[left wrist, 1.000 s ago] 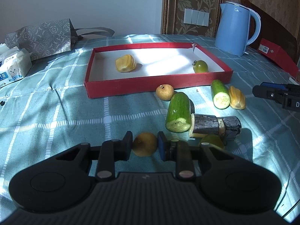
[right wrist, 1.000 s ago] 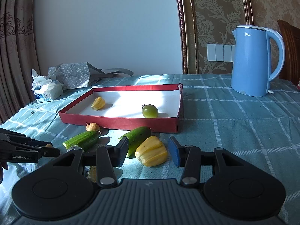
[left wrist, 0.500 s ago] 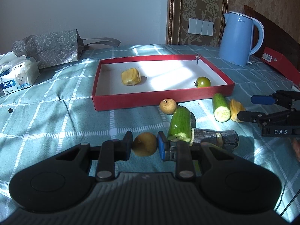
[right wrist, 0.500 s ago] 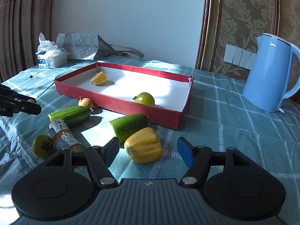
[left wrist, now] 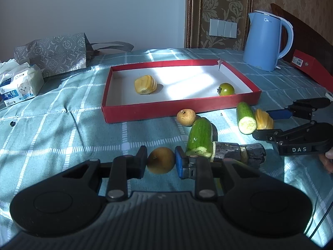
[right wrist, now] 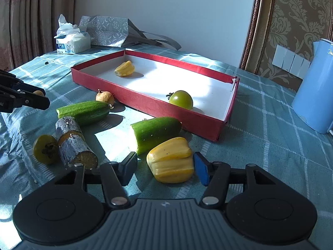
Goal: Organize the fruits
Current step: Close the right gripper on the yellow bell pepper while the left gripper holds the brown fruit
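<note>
Fruit (left wrist: 160,160) sitting squeezed in left gripper (left wrist: 160,162); right gripper (right wrist: 165,167) closing, not yet pinching yellow piece (right wrist: 170,160). Squeeze softly, lift toward red tray (right wrist: 149,104) at 12 o'clock.

On the table the tray (right wrist: 149,104) holds a jackfruit piece (right wrist: 124,68) and a tomato (right wrist: 181,99), with two cucumber halves (right wrist: 155,132), a longan (right wrist: 104,97) and a cane stub (right wrist: 72,143) before it, and a kettle (left wrist: 266,41) behind it to the right.
</note>
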### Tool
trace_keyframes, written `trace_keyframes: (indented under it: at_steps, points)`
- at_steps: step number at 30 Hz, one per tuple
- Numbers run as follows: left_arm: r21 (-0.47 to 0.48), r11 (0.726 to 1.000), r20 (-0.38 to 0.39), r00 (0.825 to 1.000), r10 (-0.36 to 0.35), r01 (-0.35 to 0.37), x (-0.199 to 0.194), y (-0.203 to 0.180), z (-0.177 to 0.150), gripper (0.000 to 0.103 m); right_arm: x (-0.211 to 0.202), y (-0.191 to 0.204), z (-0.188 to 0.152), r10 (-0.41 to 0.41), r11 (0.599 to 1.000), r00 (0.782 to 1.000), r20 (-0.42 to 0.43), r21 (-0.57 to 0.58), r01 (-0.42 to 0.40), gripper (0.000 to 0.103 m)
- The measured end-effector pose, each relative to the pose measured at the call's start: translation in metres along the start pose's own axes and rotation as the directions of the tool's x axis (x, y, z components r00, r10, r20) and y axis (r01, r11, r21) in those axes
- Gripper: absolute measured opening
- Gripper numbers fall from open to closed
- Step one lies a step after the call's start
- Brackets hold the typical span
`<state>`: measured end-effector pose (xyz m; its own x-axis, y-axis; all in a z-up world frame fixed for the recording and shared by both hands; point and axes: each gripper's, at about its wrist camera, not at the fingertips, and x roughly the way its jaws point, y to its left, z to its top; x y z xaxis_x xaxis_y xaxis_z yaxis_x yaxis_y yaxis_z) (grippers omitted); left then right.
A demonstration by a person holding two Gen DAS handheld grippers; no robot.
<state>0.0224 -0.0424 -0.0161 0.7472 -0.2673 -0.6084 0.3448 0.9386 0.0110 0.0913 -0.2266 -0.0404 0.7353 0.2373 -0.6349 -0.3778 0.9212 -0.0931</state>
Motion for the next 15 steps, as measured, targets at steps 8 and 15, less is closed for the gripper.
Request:
trace_keyframes:
  at_steps: [8,15]
  points:
    - [0.001,1.0,0.002,1.0,0.006,-0.006,-0.001,-0.001,0.001,0.026,-0.005,-0.003,-0.001,-0.006,0.999,1.0,0.009,0.031,0.006,0.046]
    - [-0.008,1.0,0.006,1.0,0.016,-0.016,-0.003,0.002,0.003,0.026,-0.022,-0.001,-0.003,-0.027,0.999,0.999,0.043,0.042,0.025,0.046]
